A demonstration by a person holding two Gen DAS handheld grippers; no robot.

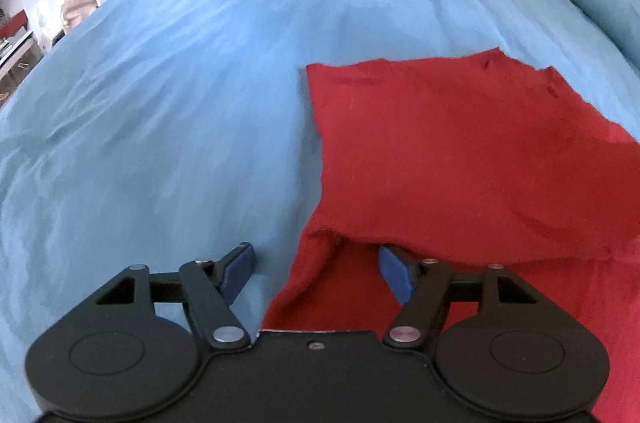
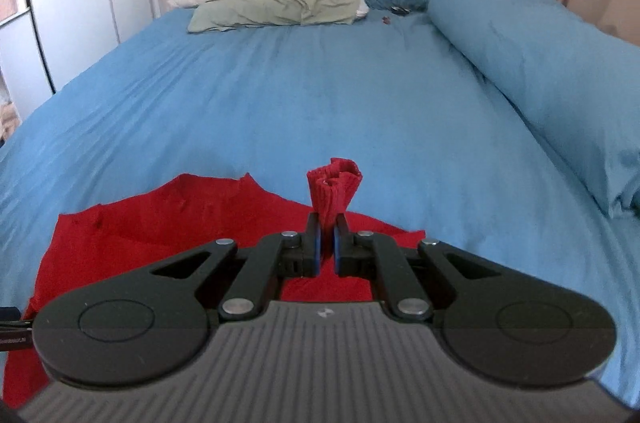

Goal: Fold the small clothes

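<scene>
Black linkage gripper (image 1: 316, 273), blue pads (silver pivot screws).

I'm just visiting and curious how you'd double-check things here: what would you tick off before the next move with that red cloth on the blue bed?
1. Right gripper has a firm hold: ok. It is shut on a bunched ribbed edge of the red knit garment.
2. Left gripper has a hold: not ok. Its jaws are wide open, one blue-padded finger under a raised fold, the other over the blue bedspread.
3. Garment lies flat: not ok, one layer is already folded over and rumpled.
4. Room on the bedspread ahead: ok.
5. Green pillow away from the garment: ok.
6. Far edges line up: cannot tell.
</scene>
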